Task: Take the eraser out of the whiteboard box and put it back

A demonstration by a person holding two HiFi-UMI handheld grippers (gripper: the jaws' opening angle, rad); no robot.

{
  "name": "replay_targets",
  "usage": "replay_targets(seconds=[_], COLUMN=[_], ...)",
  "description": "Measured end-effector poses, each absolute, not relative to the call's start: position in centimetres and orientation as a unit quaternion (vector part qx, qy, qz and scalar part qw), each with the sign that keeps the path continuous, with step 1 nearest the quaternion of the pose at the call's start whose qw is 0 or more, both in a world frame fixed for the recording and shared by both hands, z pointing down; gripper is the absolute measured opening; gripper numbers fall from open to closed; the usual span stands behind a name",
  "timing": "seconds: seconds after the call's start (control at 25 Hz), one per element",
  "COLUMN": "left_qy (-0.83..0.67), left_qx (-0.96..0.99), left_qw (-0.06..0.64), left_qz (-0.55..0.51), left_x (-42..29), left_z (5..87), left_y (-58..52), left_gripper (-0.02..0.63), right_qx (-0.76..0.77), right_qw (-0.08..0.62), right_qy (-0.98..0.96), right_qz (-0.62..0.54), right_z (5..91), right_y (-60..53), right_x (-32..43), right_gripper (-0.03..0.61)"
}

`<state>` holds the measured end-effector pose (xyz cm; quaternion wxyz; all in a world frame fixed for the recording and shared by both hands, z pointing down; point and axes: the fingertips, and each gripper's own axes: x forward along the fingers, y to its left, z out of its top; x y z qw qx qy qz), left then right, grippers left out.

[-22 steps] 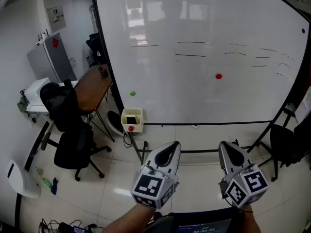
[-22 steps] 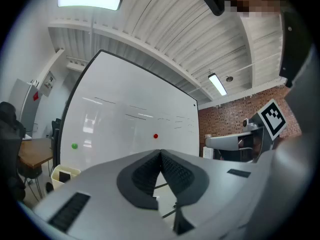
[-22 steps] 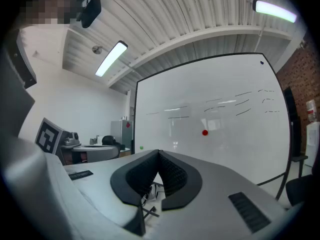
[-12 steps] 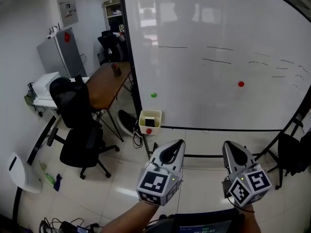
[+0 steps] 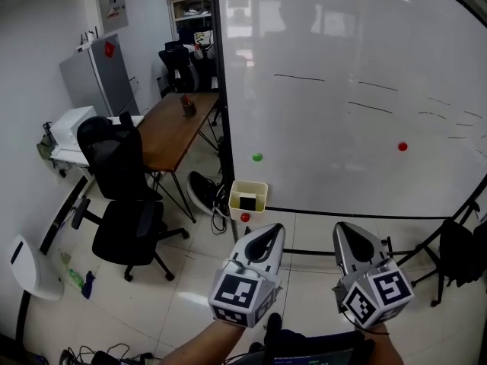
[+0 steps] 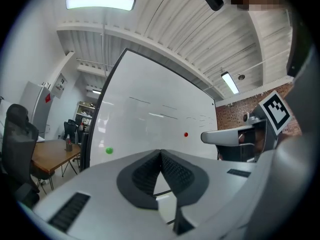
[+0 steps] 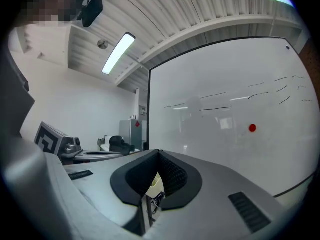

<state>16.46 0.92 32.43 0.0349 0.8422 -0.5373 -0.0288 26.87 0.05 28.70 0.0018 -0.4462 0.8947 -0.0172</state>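
Head view shows whiteboard box (image 5: 248,197), gripper views show left tongs (image 6: 161,154), right tongs (image 7: 159,154) together.

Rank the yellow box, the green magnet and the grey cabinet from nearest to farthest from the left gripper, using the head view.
1. yellow box, low, just ahead of the left gripper.
2. green magnet, on the whiteboard above the box.
3. grey cabinet, far left by the back wall.

Wooden desk (image 5: 167,128), black chairs (image 5: 125,223), pale tiled floor (image 5: 186,284).
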Motion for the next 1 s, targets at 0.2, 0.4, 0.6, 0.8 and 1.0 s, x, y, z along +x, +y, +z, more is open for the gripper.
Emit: replay_targets(seconds=[0.2,0.4,0.6,0.8,1.0], left_qy=[-0.557,-0.585,-0.597,-0.581,-0.541], left_qx=[0.829,0.811,0.802,0.814,0.841], left_qw=[0.033,0.018,0.014,0.014,0.025], left_qz=[-0.027,-0.012,-0.009,-0.003,-0.011], left_x=[9.8,7.5,5.8,0.1,-7.4], left_z=[32.3,31.2,31.1,31.9,33.5], left_y=[-5.0,-10.7,-15.1,-18.1,-21.3], left_gripper=[0.029,0.029,0.029,0.029,0.029], right_qx=[-0.418,-0.405,-0.396,-0.393,-0.432], right_qw=[0.004,0.027,0.027,0.004,-0.003], right_qy=[0.908,0.913,0.917,0.918,0.901], right_qz=[-0.025,-0.033,-0.040,-0.050,-0.052], right_z=[29.4,29.1,30.0,31.3,32.6], right_y=[-6.4,-12.9,-17.9,-20.3,-23.1], right_x=[19.8,19.0,17.7,11.1,3.5], right_gripper=[0.021,0.021,0.021,0.022,0.023])
